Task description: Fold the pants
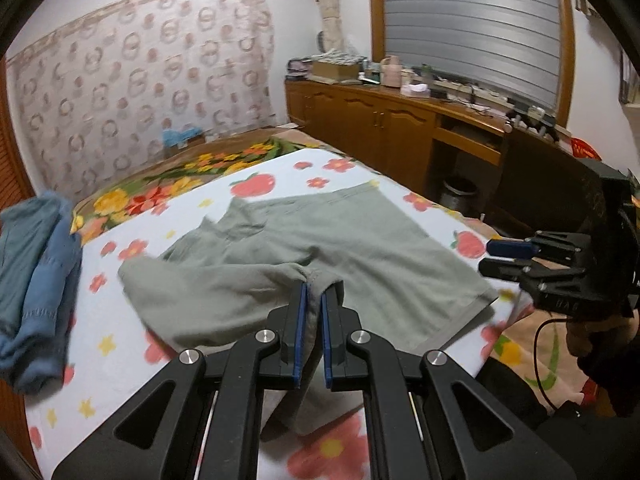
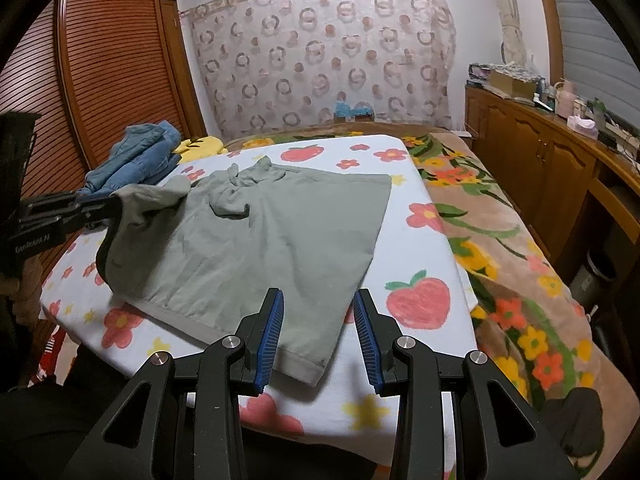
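Your left gripper (image 1: 314, 300) has its fingers clamped on the raised leg of the pants (image 2: 256, 240), while your right gripper (image 2: 318, 320), fingers apart and empty, hovers over the flat leg's hem.

Folded blue jeans (image 2: 136, 156) lie beside a wooden cabinet (image 1: 384, 128).

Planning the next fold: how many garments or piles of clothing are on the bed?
2: the green pants spread mid-sheet, one leg pinched by the left gripper, and a folded denim pile at the far left corner. More may be hidden.
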Available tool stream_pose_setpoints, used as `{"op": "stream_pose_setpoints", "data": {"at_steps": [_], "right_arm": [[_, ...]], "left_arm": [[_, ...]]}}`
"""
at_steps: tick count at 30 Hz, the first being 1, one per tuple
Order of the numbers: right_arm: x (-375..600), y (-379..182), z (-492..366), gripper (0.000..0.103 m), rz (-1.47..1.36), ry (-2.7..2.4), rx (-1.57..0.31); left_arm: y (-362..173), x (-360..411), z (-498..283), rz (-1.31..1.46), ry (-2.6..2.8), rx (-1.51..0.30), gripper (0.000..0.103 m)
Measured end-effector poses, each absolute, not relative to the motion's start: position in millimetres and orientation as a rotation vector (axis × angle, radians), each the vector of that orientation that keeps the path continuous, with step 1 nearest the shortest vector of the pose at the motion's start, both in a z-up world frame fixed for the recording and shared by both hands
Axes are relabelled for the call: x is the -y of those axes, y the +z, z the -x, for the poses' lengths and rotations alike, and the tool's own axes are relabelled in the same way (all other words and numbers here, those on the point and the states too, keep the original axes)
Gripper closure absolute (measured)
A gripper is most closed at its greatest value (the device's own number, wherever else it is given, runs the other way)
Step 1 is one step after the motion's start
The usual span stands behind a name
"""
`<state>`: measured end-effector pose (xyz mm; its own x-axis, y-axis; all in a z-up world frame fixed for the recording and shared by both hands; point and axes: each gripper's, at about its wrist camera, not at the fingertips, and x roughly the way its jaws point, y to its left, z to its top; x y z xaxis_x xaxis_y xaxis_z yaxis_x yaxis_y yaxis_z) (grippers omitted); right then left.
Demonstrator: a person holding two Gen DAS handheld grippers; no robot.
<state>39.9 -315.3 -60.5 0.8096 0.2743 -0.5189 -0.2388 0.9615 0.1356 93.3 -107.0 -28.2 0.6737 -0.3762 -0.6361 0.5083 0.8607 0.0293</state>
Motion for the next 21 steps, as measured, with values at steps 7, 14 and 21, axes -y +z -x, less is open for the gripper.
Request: {"op": "stream_pose_setpoints", "data": {"at_steps": [7, 14, 21], "right_arm": [[314, -64, -41, 0.065, -0.064, 0.281, -0.571], [307, -64, -45, 0.065, -0.058, 0.296, -0.575], [297, -63, -52, 0.065, -0.043, 0.325, -0.57]], "left_arm": [[-35, 107, -95, -0.209, -0.496, -0.696, 0.09], [-41, 97, -92, -0.186, -0.478, -0.696, 0.056], [-56, 71, -91, -0.141, -0.445, -0.719, 0.025]]}}
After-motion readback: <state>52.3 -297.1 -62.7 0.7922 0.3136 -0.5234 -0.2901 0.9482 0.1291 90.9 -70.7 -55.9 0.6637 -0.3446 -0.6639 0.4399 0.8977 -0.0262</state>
